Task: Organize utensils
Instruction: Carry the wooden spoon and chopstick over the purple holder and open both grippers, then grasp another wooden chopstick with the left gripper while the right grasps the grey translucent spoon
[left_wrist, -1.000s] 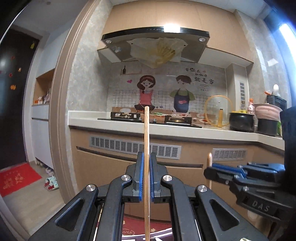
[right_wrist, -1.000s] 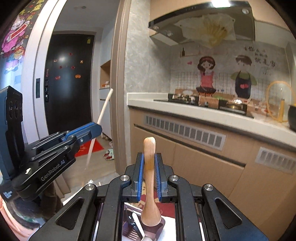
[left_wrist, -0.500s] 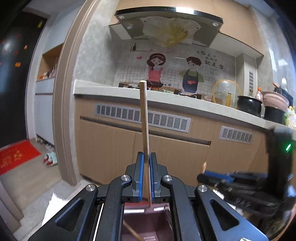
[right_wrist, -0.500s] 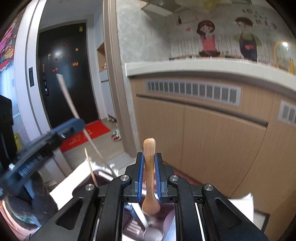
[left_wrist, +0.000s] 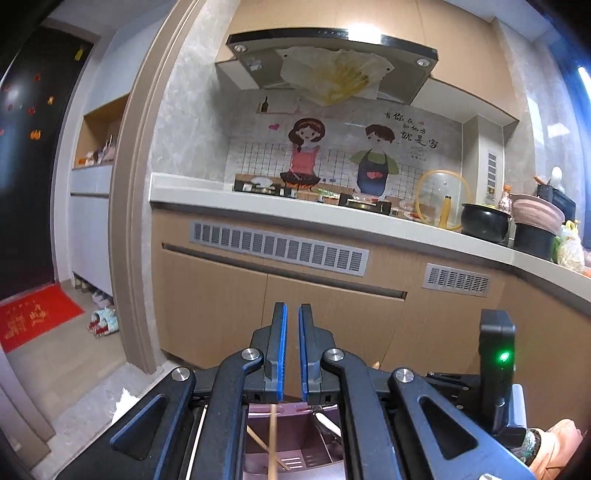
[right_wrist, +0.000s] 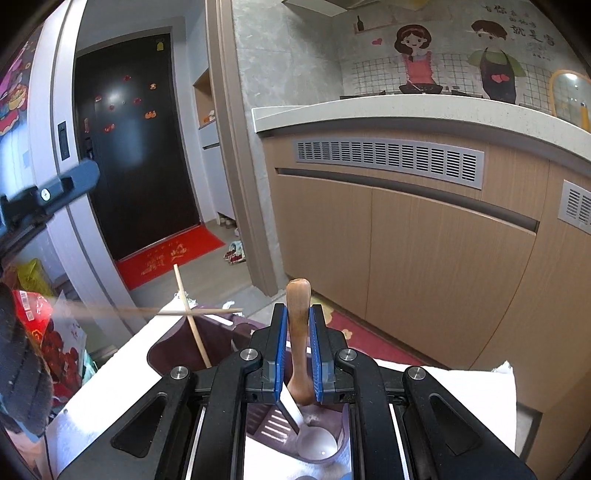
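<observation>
While my right gripper (right_wrist: 298, 350) pinches the brown wooden spoon (right_wrist: 298, 332) by its handle, the spoon stands nearly upright over the plum-coloured utensil holder (right_wrist: 170, 347), its rounded handle end showing above the blue pads and its bowl hanging just below them. The wood is smooth and warm brown, narrow at the neck and widening toward the bowl. Beneath it, in the holder's near compartment, lies a white ladle (right_wrist: 314, 439) with a flat pale handle. My left gripper (left_wrist: 291, 350) has its blue pads drawn nearly together with only a slim gap and nothing between them. In the right wrist view, one pale chopstick (right_wrist: 192, 317) leans up out of the holder's far compartment, and a second chopstick (right_wrist: 155, 312) lies almost level across it, blurred toward its left end. The holder sits on a white cloth (right_wrist: 443, 387) in front of the kitchen's wood-faced cabinets (right_wrist: 424, 258), with a red doormat (right_wrist: 170, 254) before the dark door (right_wrist: 136, 140).
</observation>
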